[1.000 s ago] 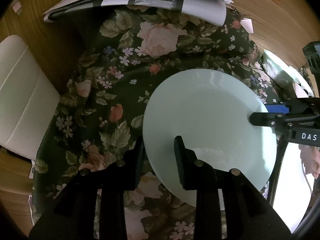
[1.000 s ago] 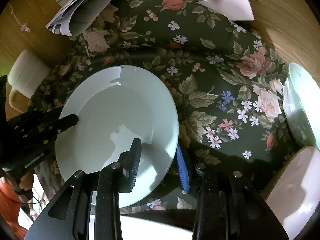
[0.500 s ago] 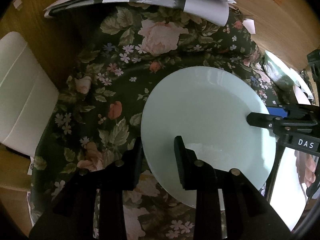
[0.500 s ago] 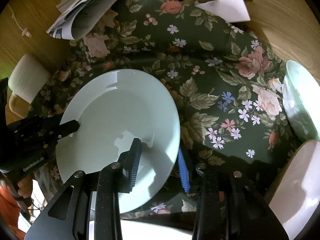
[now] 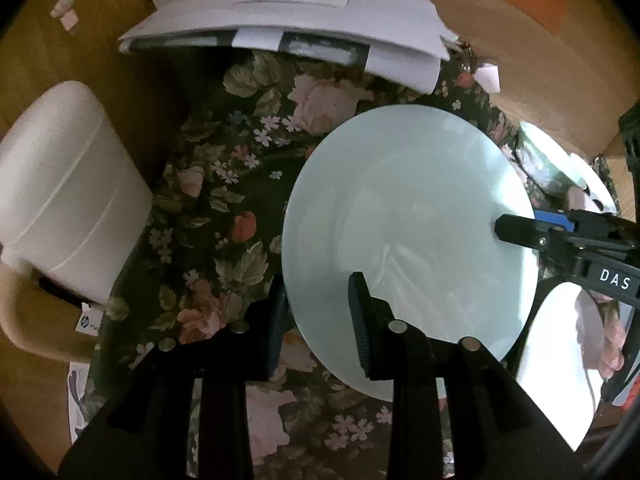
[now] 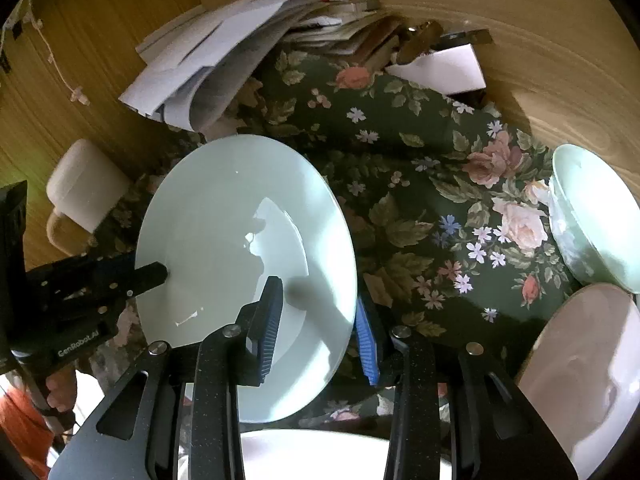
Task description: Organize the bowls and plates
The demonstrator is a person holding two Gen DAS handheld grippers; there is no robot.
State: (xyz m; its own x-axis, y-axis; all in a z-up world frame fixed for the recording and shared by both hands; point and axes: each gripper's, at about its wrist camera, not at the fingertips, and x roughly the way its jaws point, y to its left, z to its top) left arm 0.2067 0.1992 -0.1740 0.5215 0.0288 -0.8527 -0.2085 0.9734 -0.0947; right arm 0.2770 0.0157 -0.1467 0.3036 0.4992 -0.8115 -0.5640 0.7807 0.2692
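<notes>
A pale mint plate (image 5: 408,216) hangs tilted above the dark floral tablecloth (image 5: 224,208), held at two opposite rims. My left gripper (image 5: 318,292) is shut on its near-left rim, one finger under the plate and one on top. My right gripper (image 6: 316,300) is shut on the opposite rim of the plate (image 6: 240,232), its blue-padded finger underneath. Each view shows the other gripper clamped on the far edge: the right gripper (image 5: 520,226) in the left wrist view and the left gripper (image 6: 152,274) in the right wrist view.
A mint bowl (image 6: 592,220) sits at the cloth's right edge, with a white plate (image 6: 580,380) in front of it. Another white plate (image 6: 320,452) lies below the grippers. A pile of papers (image 5: 300,32) covers the back of the table. A white chair (image 5: 60,200) stands on the left.
Both grippers have risen with the plate between them. More of the papers and the wooden floor has come into view.
</notes>
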